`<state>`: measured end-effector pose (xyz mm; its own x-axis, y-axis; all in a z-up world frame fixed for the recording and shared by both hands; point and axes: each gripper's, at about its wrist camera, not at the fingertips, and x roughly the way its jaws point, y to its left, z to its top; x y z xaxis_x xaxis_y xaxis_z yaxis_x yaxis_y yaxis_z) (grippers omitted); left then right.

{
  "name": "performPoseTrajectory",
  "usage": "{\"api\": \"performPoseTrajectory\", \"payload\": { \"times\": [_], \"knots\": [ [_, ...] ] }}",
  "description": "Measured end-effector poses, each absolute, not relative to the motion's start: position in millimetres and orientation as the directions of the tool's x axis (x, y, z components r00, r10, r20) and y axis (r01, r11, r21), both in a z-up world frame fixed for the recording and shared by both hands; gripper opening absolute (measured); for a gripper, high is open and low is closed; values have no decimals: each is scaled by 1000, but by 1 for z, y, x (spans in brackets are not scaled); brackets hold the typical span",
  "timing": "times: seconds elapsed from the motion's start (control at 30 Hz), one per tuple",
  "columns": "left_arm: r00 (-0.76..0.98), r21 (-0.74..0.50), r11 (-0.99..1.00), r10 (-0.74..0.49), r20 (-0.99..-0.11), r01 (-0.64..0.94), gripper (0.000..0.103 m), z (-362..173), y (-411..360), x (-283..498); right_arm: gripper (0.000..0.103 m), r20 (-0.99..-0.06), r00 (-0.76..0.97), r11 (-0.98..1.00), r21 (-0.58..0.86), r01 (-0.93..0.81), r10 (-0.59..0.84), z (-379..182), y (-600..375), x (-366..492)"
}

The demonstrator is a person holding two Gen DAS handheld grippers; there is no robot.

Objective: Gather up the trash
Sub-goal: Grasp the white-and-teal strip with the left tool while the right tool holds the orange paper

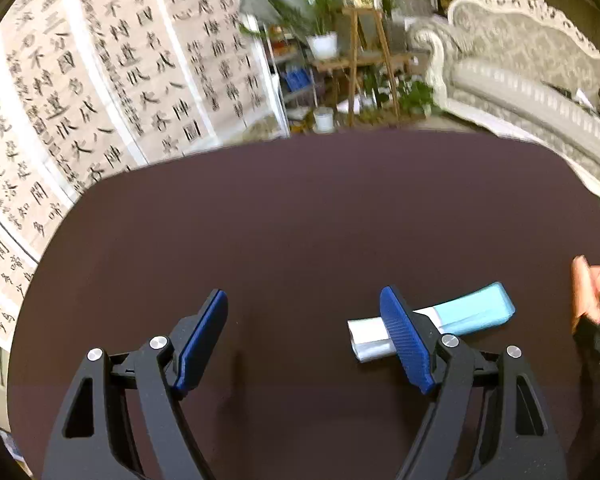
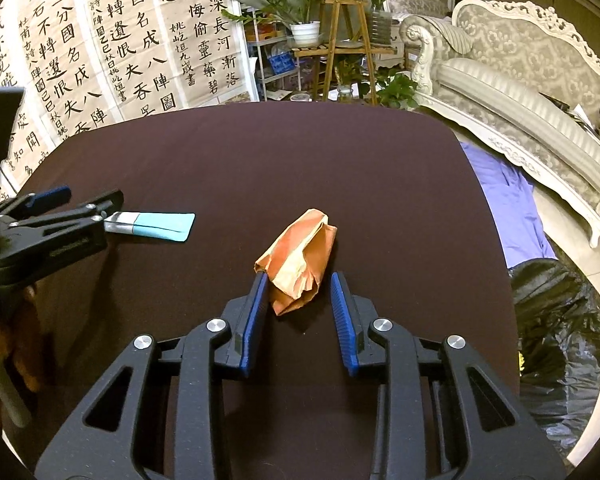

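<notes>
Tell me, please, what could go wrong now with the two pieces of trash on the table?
The right gripper touches the crumpled orange paper only with its left pad, so the paper may slide away. The open left gripper has the blue and white tube beyond its right finger, so it may push the tube.

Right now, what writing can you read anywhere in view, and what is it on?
"三分國名成八陣圖": wall scroll
"石不轉遺恨失吞": same scroll, next column
"姚屹恒九歲書": small signature column beside it
Scrolls at the left edge: cut off and distorted, not reliably readable
Tube and paper wrapper: no readable text
</notes>
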<state>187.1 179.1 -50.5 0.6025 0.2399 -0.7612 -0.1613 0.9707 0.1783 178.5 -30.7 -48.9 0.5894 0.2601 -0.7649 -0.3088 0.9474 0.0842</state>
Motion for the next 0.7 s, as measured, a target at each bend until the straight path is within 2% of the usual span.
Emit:
{"api": "performPoseTrajectory", "payload": {
  "times": [0.37,0.7],
  "knots": [
    [604,183,977,213,-767,-113,76,-53,169,157,32,-765,590,948,81,-309,258,-48,-30,181],
    [623,115,981,187,-759,-154,76,-38,178,150,32,-765,589,947,86,-309,262,-48,-31,180]
  ]
}}
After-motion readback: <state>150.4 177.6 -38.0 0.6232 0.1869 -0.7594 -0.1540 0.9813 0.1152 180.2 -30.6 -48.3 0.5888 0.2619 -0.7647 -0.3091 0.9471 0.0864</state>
